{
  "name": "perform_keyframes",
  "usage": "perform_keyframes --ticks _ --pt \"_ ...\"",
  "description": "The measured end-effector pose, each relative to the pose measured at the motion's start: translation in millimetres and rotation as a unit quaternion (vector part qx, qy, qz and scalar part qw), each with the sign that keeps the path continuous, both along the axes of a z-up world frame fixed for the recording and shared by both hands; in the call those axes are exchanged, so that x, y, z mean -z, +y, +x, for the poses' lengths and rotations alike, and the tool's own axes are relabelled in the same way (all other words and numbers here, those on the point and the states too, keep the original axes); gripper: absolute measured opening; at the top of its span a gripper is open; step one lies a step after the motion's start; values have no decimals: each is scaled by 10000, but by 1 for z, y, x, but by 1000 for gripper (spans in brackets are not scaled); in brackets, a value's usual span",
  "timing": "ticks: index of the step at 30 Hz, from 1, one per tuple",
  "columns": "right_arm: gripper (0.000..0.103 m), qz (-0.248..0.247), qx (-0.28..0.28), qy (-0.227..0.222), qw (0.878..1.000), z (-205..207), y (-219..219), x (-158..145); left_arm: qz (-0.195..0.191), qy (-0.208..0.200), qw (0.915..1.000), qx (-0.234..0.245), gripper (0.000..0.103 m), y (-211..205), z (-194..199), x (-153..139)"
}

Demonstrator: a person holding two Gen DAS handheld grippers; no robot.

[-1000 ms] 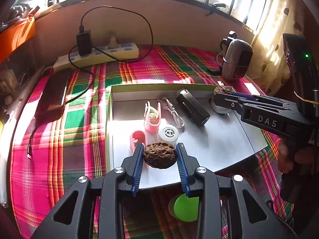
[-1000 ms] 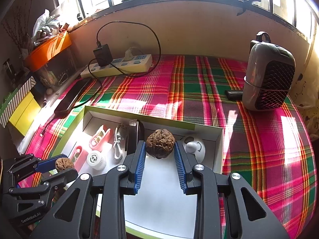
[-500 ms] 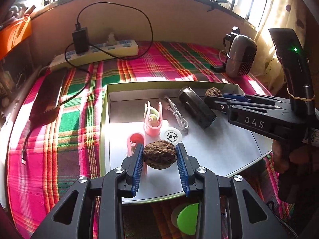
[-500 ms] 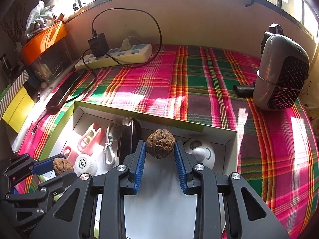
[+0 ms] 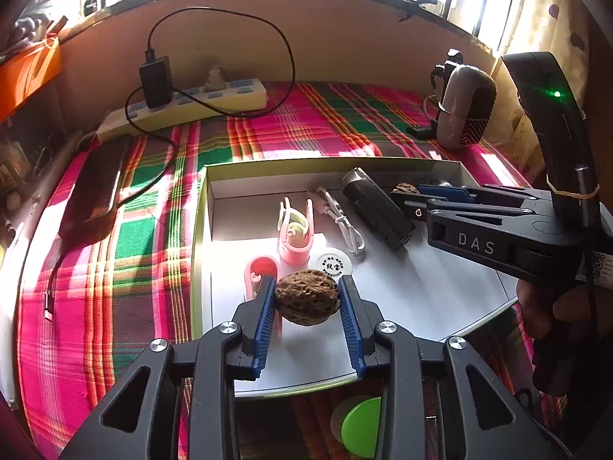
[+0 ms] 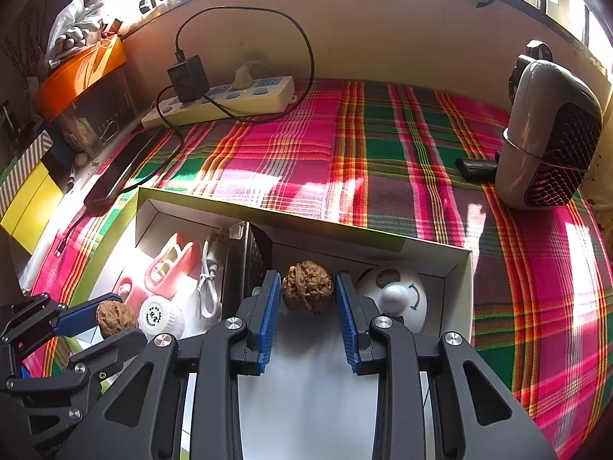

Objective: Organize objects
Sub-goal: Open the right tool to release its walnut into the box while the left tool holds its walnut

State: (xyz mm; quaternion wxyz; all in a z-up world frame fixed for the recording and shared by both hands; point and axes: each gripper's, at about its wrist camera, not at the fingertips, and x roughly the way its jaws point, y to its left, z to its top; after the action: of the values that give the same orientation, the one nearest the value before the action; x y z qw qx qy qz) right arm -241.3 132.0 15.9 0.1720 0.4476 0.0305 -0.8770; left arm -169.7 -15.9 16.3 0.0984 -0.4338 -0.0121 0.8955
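Each claw is clenched on a wrinkled brown walnut. The left claw [image 5: 307, 301] grips its brown ridged walnut [image 5: 307, 298] over the near-left part of the shallow white cardboard box with a green rim [image 5: 199, 207], just in front of the round white capped jar [image 5: 330, 263] and the pink plastic clips [image 5: 294, 230]. The right claw [image 6: 306, 299] pinches the second brown walnut [image 6: 307, 286] near the far wall of the same box, between the black perforated rectangular case [image 6: 245, 264] and the white dome-shaped gadget [image 6: 394, 298].

The step in hand seems to be setting both walnuts down in the box. To do it well, lower each one close to the white floor before releasing, since a round nut will likely roll. The right one sits in a narrow gap, so the pads should open only slightly to avoid nudging the case or the dome. Choosing bare floor for the left one keeps it clear of the white coiled cable [image 5: 345, 222].
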Motion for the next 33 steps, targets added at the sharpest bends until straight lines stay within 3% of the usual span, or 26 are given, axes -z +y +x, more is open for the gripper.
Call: perform_keyframes --ticks 22,27,33 --pt "31 88 105 -38 9999 1 1 3 62 4 10000 -52 31 -1 1 0" --pt "39 91 101 -38 9999 1 0 3 59 8 10000 -61 32 -2 2 0" --pt "39 128 119 -28 9998 2 -1 3 49 9 10000 -66 33 -3 4 -1"
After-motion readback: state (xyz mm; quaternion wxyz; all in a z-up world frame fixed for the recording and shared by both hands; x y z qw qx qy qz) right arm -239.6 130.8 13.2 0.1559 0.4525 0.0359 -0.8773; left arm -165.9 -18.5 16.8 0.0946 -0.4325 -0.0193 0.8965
